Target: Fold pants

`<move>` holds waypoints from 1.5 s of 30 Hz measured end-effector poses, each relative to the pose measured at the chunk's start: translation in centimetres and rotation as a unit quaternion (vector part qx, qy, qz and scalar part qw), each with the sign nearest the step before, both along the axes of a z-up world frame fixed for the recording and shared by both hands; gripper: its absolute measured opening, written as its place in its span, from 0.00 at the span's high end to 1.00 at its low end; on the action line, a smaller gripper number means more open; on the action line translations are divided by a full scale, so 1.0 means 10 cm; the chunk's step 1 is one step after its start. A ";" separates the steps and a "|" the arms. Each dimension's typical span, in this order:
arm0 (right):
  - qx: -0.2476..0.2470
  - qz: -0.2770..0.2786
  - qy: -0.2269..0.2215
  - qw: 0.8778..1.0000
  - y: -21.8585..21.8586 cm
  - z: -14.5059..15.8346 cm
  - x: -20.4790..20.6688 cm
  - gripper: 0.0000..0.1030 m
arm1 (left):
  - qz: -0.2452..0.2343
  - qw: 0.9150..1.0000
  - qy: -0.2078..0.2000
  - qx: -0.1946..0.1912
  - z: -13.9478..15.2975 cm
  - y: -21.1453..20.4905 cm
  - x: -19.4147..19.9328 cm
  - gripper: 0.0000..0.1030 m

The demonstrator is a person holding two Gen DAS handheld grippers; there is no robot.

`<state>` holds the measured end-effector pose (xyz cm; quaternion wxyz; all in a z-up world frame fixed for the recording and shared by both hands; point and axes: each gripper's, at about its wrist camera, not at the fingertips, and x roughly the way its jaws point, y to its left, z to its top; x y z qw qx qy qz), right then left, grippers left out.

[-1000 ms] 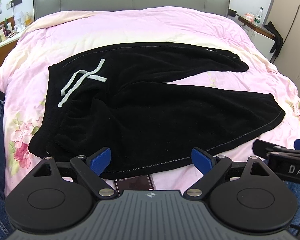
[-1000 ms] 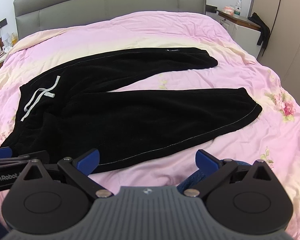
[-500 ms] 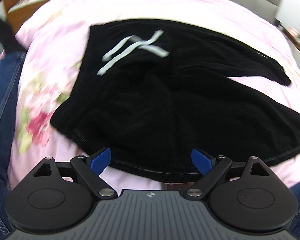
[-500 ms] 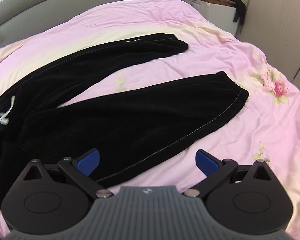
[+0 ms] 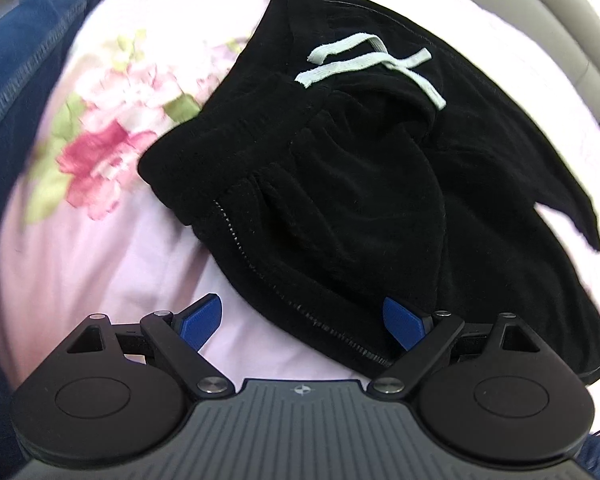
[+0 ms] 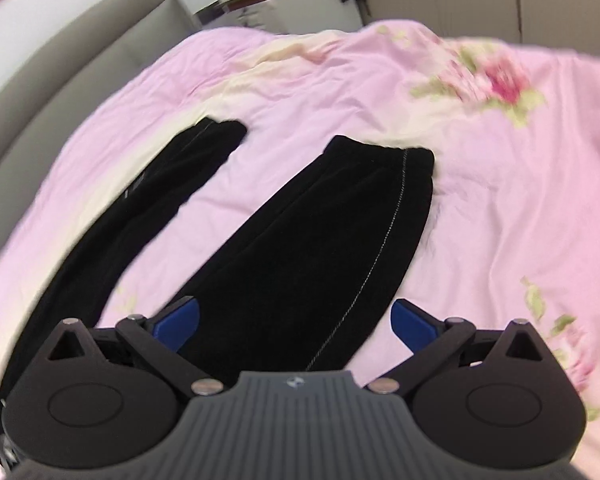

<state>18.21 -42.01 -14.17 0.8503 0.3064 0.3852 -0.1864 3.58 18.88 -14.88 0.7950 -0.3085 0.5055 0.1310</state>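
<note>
Black fleece pants (image 5: pixel 340 184) are lying spread on the pink floral quilt (image 5: pixel 112 216), and I am hovering my left gripper (image 5: pixel 304 320), fingers apart, nearest the waistband at twelve o'clock while my right gripper (image 6: pixel 296 320), also spread, is straddling a leg running toward twelve.

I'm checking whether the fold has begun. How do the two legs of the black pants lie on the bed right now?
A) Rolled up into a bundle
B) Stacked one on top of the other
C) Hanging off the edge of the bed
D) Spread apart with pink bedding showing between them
D: in the right wrist view the two legs of the black pants lie apart, with the pink bedding showing between them.
</note>
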 end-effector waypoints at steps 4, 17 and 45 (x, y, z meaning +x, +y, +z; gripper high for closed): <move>0.047 -0.064 0.008 0.997 -0.34 -0.26 0.01 0.05 | 0.046 0.997 -0.016 -0.068 -0.16 0.16 0.00 0.00; 0.159 -0.150 -0.031 0.975 -0.81 -0.86 0.04 0.15 | 0.080 0.981 -0.071 -0.159 -0.41 0.28 0.07 0.00; 0.191 -0.065 -0.235 0.951 -1.30 -0.06 0.67 0.97 | 0.059 0.958 -0.203 -0.193 0.34 0.69 0.53 0.79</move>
